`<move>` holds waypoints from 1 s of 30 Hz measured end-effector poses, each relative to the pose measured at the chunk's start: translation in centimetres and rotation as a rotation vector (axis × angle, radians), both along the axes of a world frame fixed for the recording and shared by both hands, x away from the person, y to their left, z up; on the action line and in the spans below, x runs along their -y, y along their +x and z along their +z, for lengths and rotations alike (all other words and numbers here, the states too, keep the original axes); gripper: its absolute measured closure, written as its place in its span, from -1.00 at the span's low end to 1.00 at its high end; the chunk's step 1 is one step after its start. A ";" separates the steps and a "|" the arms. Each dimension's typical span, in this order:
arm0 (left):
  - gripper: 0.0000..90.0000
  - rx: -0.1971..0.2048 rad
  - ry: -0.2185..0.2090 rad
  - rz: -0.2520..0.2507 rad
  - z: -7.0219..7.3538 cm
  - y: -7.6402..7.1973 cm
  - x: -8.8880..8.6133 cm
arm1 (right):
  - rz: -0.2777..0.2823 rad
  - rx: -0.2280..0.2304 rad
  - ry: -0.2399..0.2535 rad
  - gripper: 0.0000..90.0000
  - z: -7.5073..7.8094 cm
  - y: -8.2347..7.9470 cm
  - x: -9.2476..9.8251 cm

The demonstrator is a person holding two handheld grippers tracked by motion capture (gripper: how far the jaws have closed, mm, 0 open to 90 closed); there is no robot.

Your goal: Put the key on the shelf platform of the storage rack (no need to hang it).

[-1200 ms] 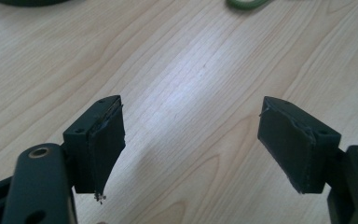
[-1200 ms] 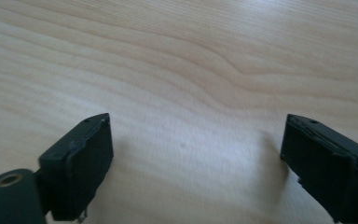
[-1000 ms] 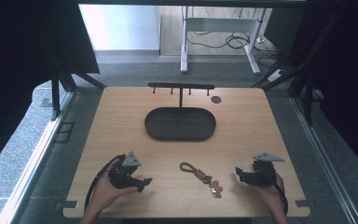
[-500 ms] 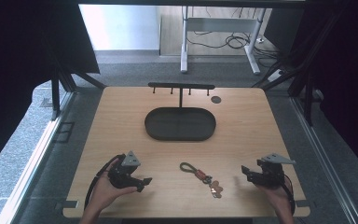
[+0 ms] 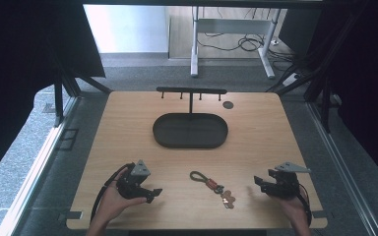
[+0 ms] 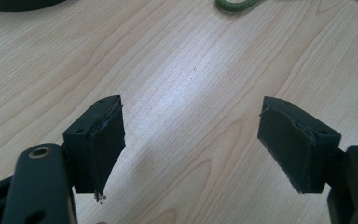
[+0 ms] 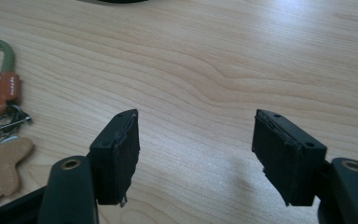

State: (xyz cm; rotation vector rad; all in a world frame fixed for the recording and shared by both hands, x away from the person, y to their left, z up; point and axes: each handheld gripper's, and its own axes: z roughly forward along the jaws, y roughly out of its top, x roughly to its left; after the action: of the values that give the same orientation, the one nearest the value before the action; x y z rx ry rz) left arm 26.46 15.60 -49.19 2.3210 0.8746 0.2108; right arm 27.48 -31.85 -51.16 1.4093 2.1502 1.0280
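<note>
Woodgrain table (image 5: 128,123) bears oval black tray (image 5: 190,131), looped green-cord keychain (image 5: 211,185).

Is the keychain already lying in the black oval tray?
No, the keychain lies on the bare wooden table between the two grippers, well short of the tray.

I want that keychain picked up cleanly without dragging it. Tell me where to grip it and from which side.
Grip the keychain at its brown leather wrap, where the green cord loop meets the metal ring. That is probably its firmest, thickest spot; the loop and charm lie flat. Come from above with the open right gripper, whose jaws already stand beside it.
</note>
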 end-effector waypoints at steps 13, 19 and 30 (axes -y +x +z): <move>-0.48 -0.009 0.013 -0.010 -0.3 0.0 0.6 | 0.040 0.026 0.016 -0.25 1.8 -0.9 -0.2; -0.48 -0.012 0.008 -0.010 -0.4 0.0 0.6 | 0.067 0.030 -0.020 -0.25 2.7 -1.1 -0.8; -0.48 0.000 -0.008 -0.006 0.1 -0.1 0.1 | 0.133 -0.011 -0.112 -0.22 3.3 -0.7 -2.6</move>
State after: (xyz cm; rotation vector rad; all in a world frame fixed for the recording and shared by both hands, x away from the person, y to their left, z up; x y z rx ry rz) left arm 26.32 15.48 -49.08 2.3159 0.8673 0.2046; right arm 26.79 -29.22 -47.81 1.2388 2.2974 0.9317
